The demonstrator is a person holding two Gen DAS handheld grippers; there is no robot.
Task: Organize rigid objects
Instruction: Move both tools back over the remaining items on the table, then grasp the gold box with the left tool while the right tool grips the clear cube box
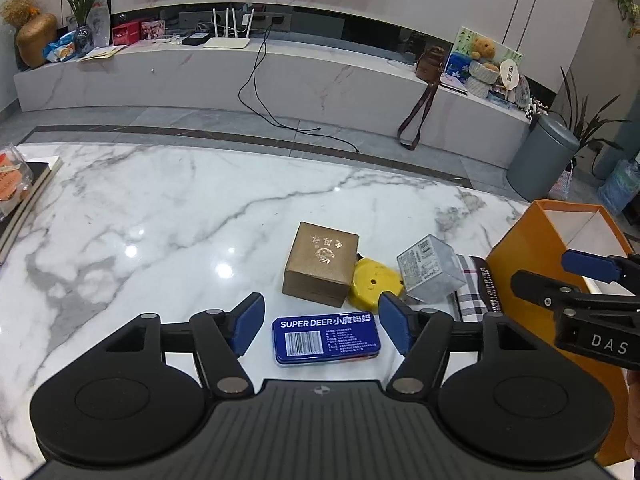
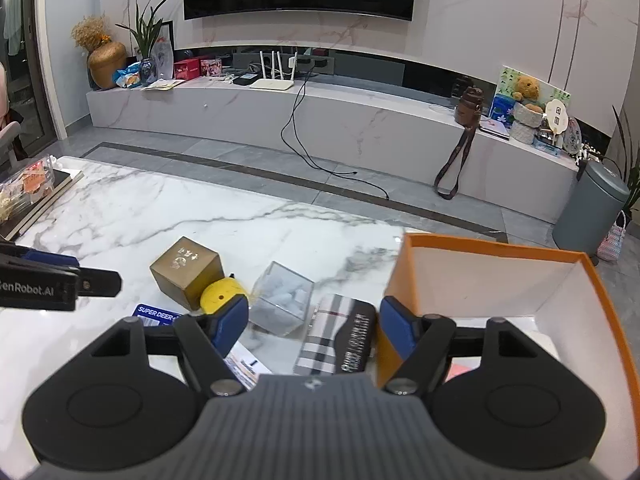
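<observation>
Left gripper [image 1: 322,326] hung wide open and empty over the blue tin [image 1: 326,340] on the marble table [image 1: 140,220]. Right gripper [image 2: 314,326] was open too, holding nothing, above the checked cloth [image 2: 324,340] beside the orange box [image 2: 400,280].

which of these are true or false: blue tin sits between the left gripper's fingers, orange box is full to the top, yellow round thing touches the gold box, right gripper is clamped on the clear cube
1. The blue tin lies between the left gripper fingers: true; the pads stand apart from it.
2. The orange box is full to the top: false; its white inner walls show bare.
3. The yellow round thing touches the gold box: true.
4. The right gripper is clamped on the clear cube: false; its jaws are open around the plaid case.
</observation>
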